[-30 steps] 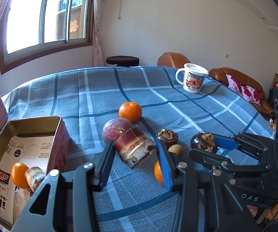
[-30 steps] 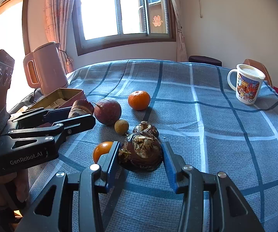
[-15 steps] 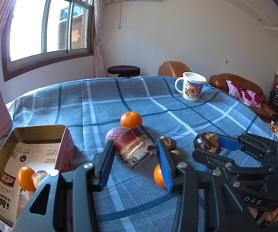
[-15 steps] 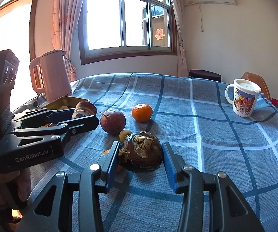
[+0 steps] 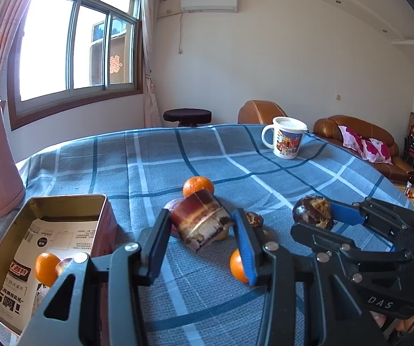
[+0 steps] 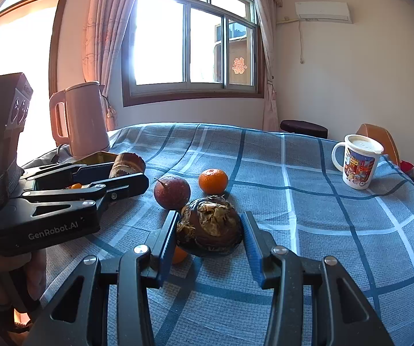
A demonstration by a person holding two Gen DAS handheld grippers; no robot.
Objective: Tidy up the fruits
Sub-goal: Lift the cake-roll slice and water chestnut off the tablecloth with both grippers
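My left gripper (image 5: 202,230) is shut on a short red-brown sugarcane piece (image 5: 198,216), held above the blue checked cloth just right of the open tin box (image 5: 62,201). The right gripper (image 6: 209,229) is shut on a dark brown water chestnut (image 6: 209,222), also off the cloth. In the right wrist view the left gripper (image 6: 126,174) and its cane piece (image 6: 127,163) hang by the tin. On the cloth lie a mandarin (image 6: 213,181), a purple passion fruit (image 6: 172,192), a second mandarin (image 5: 237,265) and another water chestnut (image 5: 254,219). The tin holds a mandarin (image 5: 47,268).
A lidded cartoon mug (image 5: 287,138) stands at the far right of the table. A pink kettle (image 6: 83,121) stands at the left edge behind the tin. Brown sofas (image 5: 359,132) and a dark stool (image 5: 186,115) are beyond the table. A hand (image 6: 2,282) holds the left tool.
Both grippers have tipped upward a little, so the table and fruits sit lower in each view. Each keeps its grip on the same thing.
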